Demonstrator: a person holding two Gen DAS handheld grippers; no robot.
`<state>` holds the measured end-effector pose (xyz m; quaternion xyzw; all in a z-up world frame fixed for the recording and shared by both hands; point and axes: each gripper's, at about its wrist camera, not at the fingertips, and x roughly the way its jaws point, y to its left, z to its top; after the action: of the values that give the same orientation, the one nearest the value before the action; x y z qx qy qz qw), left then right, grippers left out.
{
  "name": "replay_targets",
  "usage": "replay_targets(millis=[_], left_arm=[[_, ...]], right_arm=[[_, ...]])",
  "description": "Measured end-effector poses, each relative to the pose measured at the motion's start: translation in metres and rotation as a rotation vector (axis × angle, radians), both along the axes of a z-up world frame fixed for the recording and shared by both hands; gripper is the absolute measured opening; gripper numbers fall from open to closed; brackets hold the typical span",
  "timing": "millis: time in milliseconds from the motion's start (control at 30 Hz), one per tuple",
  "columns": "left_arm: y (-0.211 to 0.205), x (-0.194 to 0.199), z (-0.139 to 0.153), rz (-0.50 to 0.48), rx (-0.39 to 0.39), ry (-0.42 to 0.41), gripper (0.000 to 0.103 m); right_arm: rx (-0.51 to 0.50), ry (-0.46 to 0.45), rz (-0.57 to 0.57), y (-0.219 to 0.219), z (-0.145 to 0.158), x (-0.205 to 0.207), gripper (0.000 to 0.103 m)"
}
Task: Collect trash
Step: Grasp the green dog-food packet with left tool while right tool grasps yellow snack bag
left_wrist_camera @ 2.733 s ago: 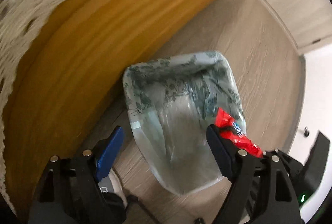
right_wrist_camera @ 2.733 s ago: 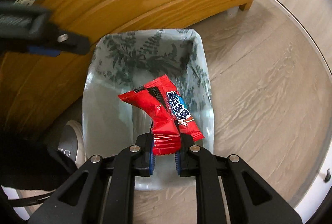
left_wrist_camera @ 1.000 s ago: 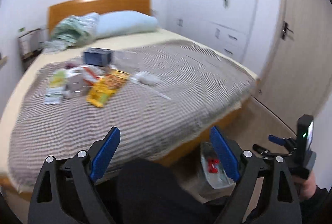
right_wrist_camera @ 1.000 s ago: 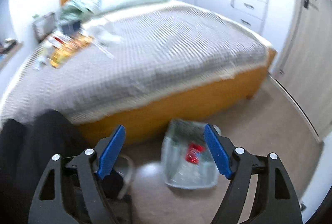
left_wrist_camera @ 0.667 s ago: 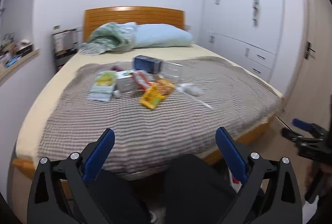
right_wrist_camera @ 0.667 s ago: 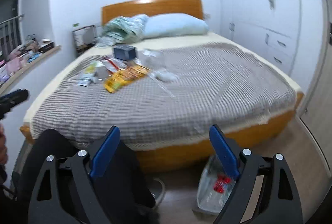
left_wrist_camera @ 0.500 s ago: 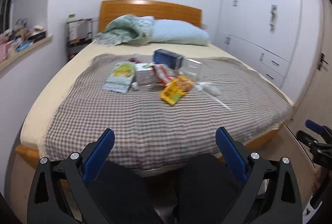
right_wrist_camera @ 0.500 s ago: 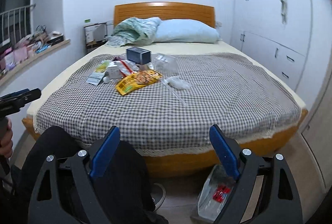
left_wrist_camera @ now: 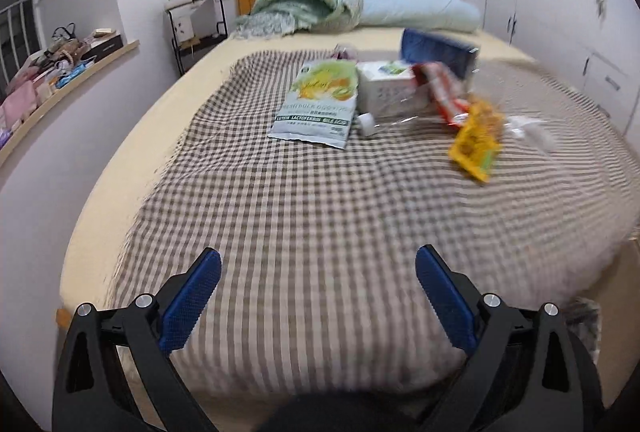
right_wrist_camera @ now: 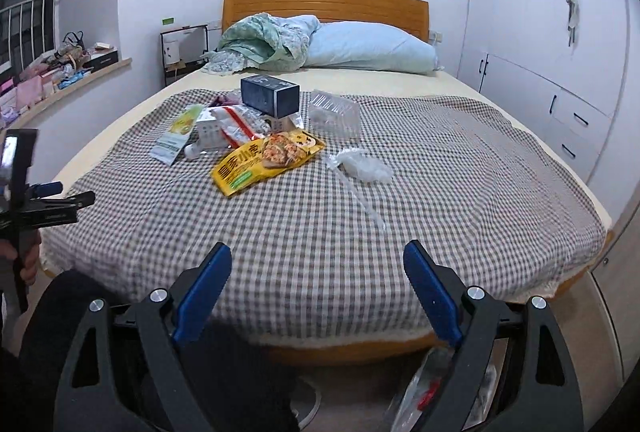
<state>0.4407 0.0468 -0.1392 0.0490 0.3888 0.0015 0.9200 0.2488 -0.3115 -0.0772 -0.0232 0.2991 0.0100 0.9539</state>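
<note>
Now both grippers, left gripper (left_wrist_camera: 317,294) and right gripper (right_wrist_camera: 317,280), spread their fingers wide, empty.

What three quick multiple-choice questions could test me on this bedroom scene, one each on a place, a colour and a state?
1. Where does the yellow snack bag lie?
A. on the checked blanket
B. on the floor
C. on the pillow

2. What colour is the box on the bed?
A. white
B. dark blue
C. green

3. How is the right tool?
A. closed on a wrapper
B. closed, empty
C. open, empty

Answers: 1 A, the bag rests flat on the checks. 2 B, its sides are dark blue. 3 C, its blue pads stand wide apart with nothing between them.
</note>
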Motion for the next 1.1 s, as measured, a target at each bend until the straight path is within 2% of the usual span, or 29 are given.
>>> replay_targets(millis=[233, 300, 400, 567, 633, 700, 733, 767, 800, 900, 967, 1000, 1100], left_arm=[[-0.020, 0.108, -0.020, -0.073, 0.093, 0.015, 0.095], [-0.025, 0.134, -0.026, -0.100, 0.118, 0.011, 0.087], [-0.026, 0.175, -0.040, -0.088, 0.177, 0.032, 0.086], [-0.024, 0.210, -0.056, -0.140, 0.137, 0.091, 0.086], [-0.026, 0.221, -0.063, -0.142, 0.159, 0.111, 0.084], [-0.027, 0.229, -0.068, -0.128, 0.196, 0.117, 0.061], [-0.026, 0.231, -0.067, -0.125, 0.194, 0.114, 0.053], [-0.026, 0.232, -0.066, -0.122, 0.191, 0.108, 0.036], [-0.025, 0.230, -0.064, -0.113, 0.202, 0.092, 0.023], [-0.021, 0.218, -0.050, -0.091, 0.256, 0.010, 0.010], [-0.016, 0.206, -0.039, -0.079, 0.265, -0.030, 0.006], [-0.011, 0.197, -0.030, -0.065, 0.262, -0.054, 0.004], [0.006, 0.183, -0.006, -0.031, 0.219, -0.100, 0.001]], right_arm=[[-0.085, 0.020, -0.032, -0.001, -0.020, 0.071, 0.084], [-0.088, 0.030, -0.041, -0.005, -0.028, 0.092, 0.084], [-0.090, 0.047, -0.042, -0.009, -0.042, 0.125, 0.084], [-0.077, 0.070, -0.040, -0.019, -0.062, 0.168, 0.084], [-0.054, 0.079, -0.040, -0.020, -0.067, 0.182, 0.084], [-0.014, 0.083, -0.039, -0.020, -0.071, 0.193, 0.084], [0.014, 0.083, -0.035, -0.019, -0.073, 0.198, 0.084], [0.038, 0.081, -0.025, -0.017, -0.074, 0.201, 0.084], [0.068, 0.075, -0.001, -0.013, -0.075, 0.203, 0.084], [0.078, 0.057, 0.081, 0.012, -0.075, 0.202, 0.084], [0.052, 0.062, 0.130, 0.036, -0.076, 0.201, 0.084], [0.052, 0.069, 0.146, 0.048, -0.076, 0.202, 0.084], [0.147, 0.078, 0.191, 0.073, -0.072, 0.211, 0.084]])
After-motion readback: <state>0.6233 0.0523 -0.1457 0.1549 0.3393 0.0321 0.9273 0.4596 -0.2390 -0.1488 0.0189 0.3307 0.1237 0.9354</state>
